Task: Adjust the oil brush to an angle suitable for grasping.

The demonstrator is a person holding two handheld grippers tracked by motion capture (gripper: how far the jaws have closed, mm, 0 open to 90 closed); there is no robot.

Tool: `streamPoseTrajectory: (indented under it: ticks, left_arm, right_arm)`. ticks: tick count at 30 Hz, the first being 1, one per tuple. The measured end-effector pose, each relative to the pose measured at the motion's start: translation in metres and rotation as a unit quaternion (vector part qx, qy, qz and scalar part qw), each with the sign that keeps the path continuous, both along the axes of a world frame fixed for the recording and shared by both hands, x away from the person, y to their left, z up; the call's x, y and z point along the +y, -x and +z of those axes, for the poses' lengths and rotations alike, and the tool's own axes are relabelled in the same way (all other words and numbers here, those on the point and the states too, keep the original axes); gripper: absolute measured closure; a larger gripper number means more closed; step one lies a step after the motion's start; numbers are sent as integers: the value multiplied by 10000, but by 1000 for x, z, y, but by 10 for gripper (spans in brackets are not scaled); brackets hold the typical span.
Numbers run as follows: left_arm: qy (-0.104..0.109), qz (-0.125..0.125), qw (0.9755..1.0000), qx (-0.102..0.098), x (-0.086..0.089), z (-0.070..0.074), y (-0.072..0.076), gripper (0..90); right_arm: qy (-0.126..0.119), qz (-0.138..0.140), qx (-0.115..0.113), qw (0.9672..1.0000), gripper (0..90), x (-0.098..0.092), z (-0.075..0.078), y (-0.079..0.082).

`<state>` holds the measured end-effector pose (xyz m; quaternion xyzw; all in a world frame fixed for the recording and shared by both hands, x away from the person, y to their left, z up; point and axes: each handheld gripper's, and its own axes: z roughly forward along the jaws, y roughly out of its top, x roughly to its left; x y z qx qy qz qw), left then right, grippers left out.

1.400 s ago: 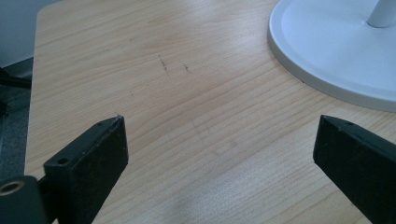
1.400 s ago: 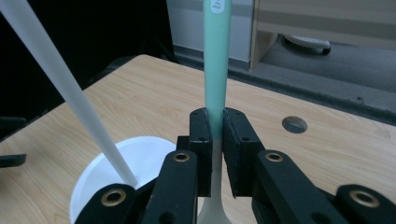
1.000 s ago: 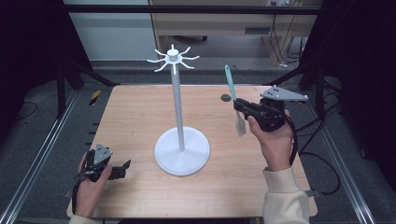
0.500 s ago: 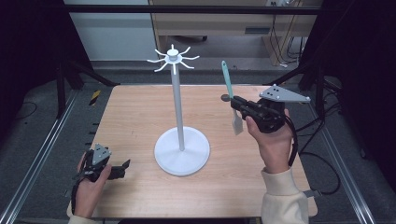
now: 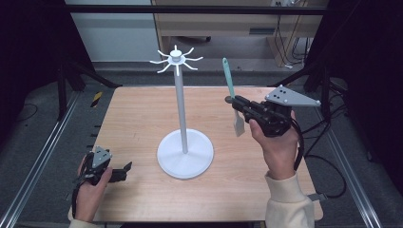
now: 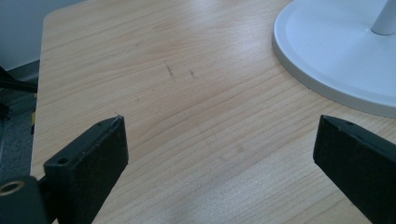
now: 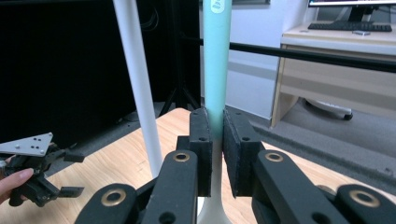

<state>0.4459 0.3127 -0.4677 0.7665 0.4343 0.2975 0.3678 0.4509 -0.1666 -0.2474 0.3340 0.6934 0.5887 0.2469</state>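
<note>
A white stand (image 5: 184, 153) with a round base, a tall pole (image 7: 137, 84) and hooked arms (image 5: 176, 60) at its top rises from the table's middle. My right gripper (image 5: 236, 103) is shut on a spatula (image 5: 231, 92) with a teal handle (image 7: 216, 60) and a white blade (image 5: 238, 127). It holds the spatula upright above the table, to the right of the pole, handle end up. My left gripper (image 5: 124, 168) rests open at the table's front left, nothing between its jaws. The stand's base (image 6: 336, 65) lies ahead of it to the right.
The wooden table (image 5: 138, 118) has metal rails (image 5: 43, 156) along both sides. A desk (image 7: 336, 70) and dark frame bars (image 5: 190, 9) stand beyond the far edge. A cable (image 5: 300, 147) trails from my right gripper.
My right gripper has carried the spatula a little to the left and up, toward the stand's top. The left gripper has stayed put.
</note>
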Motion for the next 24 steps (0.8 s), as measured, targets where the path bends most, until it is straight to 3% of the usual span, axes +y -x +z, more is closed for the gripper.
streamPoseTrajectory:
  ticks: [8, 14, 24]
  left_arm:
    - [-18, -9, 10000, -16, -2, 0, 1, 27]
    - [-52, -28, 10000, -14, -2, 0, 1, 27]
    - [-52, -22, 10000, -65, -2, 1, 2, 27]
  right_arm:
    - [14, 130, -148, 9998, 826, 9, 12, 2]
    - [-1, 188, -148, 9997, 826, 14, 10, -1]
    - [38, 292, -307, 9991, 826, 24, 9, 10]
